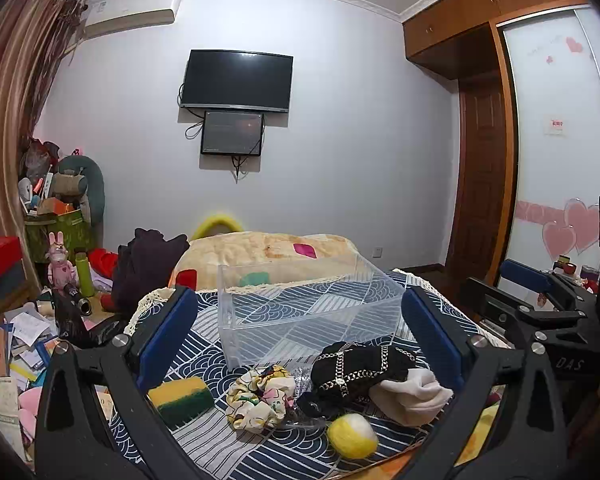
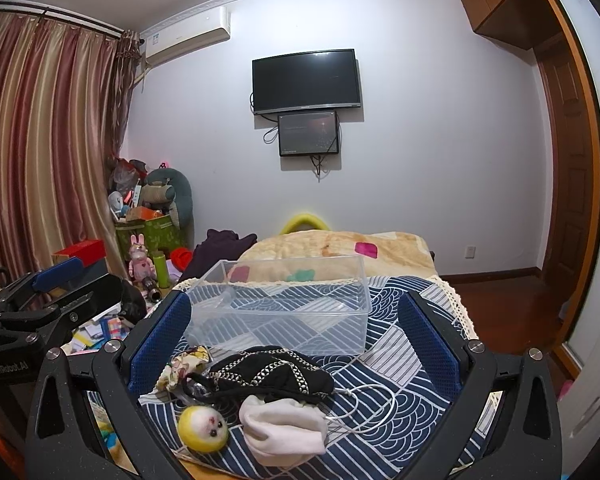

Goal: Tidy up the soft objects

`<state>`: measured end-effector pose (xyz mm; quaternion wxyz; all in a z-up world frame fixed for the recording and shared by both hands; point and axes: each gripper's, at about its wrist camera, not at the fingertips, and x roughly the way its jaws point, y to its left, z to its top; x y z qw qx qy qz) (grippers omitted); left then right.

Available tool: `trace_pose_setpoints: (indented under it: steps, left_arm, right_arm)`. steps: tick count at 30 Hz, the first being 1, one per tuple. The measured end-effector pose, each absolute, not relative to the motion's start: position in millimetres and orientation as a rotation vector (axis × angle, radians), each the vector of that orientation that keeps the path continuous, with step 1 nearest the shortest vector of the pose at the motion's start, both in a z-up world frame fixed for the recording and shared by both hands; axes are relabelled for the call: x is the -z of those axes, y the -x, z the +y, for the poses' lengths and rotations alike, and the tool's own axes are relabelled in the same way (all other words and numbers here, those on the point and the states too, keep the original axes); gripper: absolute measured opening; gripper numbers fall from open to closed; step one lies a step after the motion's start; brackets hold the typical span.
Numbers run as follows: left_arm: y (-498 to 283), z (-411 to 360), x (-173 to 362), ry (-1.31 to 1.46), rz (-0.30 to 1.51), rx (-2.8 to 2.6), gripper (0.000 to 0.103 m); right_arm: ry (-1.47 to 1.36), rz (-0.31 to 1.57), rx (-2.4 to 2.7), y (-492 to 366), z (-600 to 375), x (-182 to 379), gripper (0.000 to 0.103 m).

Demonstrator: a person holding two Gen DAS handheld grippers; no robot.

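A clear plastic box [image 1: 300, 312] [image 2: 283, 304] stands empty on the blue patterned cloth. In front of it lie a yellow-green sponge [image 1: 181, 400], a floral scrunchie [image 1: 259, 396] [image 2: 183, 364], a black patterned cloth [image 1: 360, 368] [image 2: 267, 372], a white sock [image 1: 412, 394] [image 2: 283, 428] and a yellow-white felt ball [image 1: 352, 434] [image 2: 203, 426]. My left gripper [image 1: 300, 324] is open and empty above the pile. My right gripper [image 2: 295, 328] is open and empty too; it also shows at the right of the left wrist view [image 1: 540, 292].
A beige blanket [image 1: 267, 252] lies behind the box. A cluttered desk [image 1: 27, 320] with papers, a pink rabbit figure [image 1: 59, 260] and a green bottle stands left. A white cable [image 2: 364, 404] lies by the sock. Wooden floor [image 2: 500, 312] is at right.
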<state>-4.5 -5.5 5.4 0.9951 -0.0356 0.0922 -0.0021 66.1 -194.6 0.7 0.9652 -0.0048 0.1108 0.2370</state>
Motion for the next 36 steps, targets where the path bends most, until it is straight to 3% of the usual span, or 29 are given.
trace_pose_setpoints:
  steps: [36]
  left_arm:
    - [5.6,-2.6,-7.6,0.078,0.173,-0.002,0.103]
  right_arm:
    - [0.000,0.206,-0.481,-64.0,-192.3,-1.9,0.103]
